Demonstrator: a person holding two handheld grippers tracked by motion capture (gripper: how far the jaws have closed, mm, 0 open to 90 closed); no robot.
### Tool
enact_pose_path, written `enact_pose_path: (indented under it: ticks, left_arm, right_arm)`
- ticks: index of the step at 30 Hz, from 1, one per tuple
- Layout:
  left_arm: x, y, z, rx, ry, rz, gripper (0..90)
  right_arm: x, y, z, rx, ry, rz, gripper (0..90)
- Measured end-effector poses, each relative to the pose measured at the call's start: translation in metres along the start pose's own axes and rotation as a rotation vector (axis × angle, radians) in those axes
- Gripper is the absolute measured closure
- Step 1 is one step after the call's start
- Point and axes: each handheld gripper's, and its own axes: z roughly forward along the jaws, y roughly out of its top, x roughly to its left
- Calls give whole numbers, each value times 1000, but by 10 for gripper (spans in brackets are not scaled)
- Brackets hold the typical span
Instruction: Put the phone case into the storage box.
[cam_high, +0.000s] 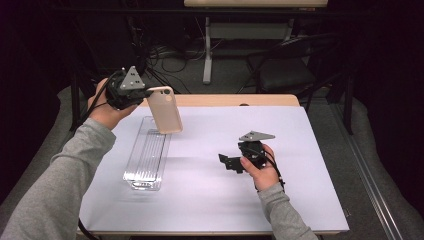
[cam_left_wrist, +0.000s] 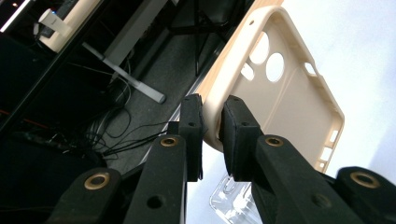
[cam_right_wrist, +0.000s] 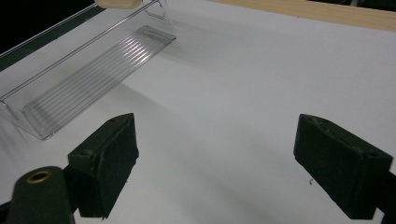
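Observation:
A beige phone case (cam_high: 165, 110) hangs in the air above the far end of a clear plastic tray (cam_high: 146, 152). My left gripper (cam_high: 147, 92) is shut on the case's edge; in the left gripper view the two pads (cam_left_wrist: 233, 135) pinch the rim of the phone case (cam_left_wrist: 280, 88), whose inside with camera cut-outs faces the camera. My right gripper (cam_high: 227, 162) rests low over the white table at the middle right, open, with nothing between its fingers (cam_right_wrist: 107, 163). The clear tray (cam_right_wrist: 88, 84) lies ahead of it to the left.
The white table top (cam_high: 210, 190) has a wooden strip (cam_high: 235, 100) along its far edge. Behind the table stand a chair (cam_high: 290, 65), a desk leg and cables on the floor. The tray (cam_left_wrist: 233, 200) lies below the held case.

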Motion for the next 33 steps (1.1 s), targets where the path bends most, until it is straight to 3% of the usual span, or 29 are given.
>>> enact_pose_path:
  ticks: [3, 11, 16, 21, 33]
  left_arm:
    - [2, 0, 1, 13, 4, 17, 793]
    - [6, -5, 6, 39, -6, 8, 793]
    - [11, -9, 8, 41, -9, -21, 793]
    - [18, -13, 7, 44, 31, -31, 792]
    - [33, -26, 9, 63, 54, -68, 793]
  right_arm:
    - [0, 0, -1, 2, 2, 0, 131]
    - [-2, -1, -1, 3, -3, 9, 131]
    - [-3, -2, -1, -2, -5, 13, 131]
    - [-3, -4, -1, 6, -4, 12, 133]
    - [-4, -6, 1, 15, -8, 17, 133]
